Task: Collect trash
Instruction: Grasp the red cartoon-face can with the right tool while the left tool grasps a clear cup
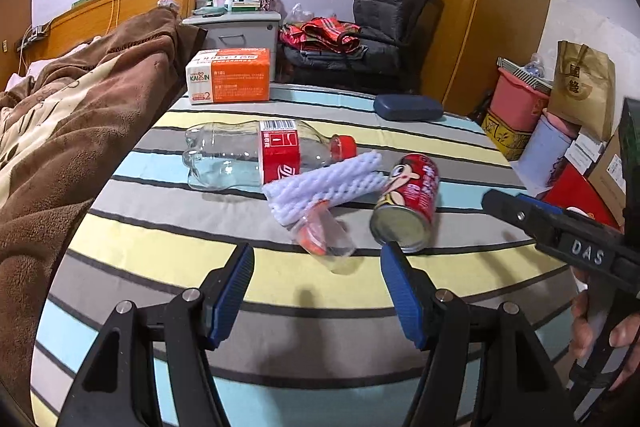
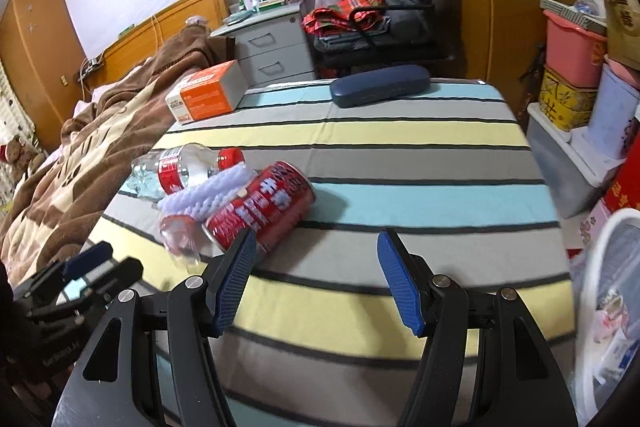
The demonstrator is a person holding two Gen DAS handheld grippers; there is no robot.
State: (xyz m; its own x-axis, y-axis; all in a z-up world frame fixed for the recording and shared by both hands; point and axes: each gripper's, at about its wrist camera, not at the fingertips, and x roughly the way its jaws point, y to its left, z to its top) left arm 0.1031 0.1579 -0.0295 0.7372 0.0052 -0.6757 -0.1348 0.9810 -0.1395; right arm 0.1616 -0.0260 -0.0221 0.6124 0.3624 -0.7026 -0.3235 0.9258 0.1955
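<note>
Trash lies in a cluster on the striped bed sheet [image 1: 360,291]: a clear plastic bottle [image 1: 248,155] with red label and cap on its side, a white foam net [image 1: 320,183], a small crumpled clear cup [image 1: 324,231] and a red can [image 1: 408,203] on its side. My left gripper [image 1: 318,251] is open, just short of the cup, and holds nothing. My right gripper [image 2: 318,237] is open over bare sheet, its left finger overlapping the can [image 2: 260,207] in the picture. The bottle [image 2: 176,167], net [image 2: 208,195] and cup [image 2: 180,235] lie left of the can.
An orange box [image 1: 230,77] and a dark blue glasses case [image 1: 408,107] rest at the far edge. A brown blanket [image 1: 80,127] covers the left side. A white bin [image 2: 612,267] holding wrappers stands at the right. Stacked boxes [image 2: 568,67], a chair [image 1: 380,27] and a nightstand [image 2: 272,47] surround the bed.
</note>
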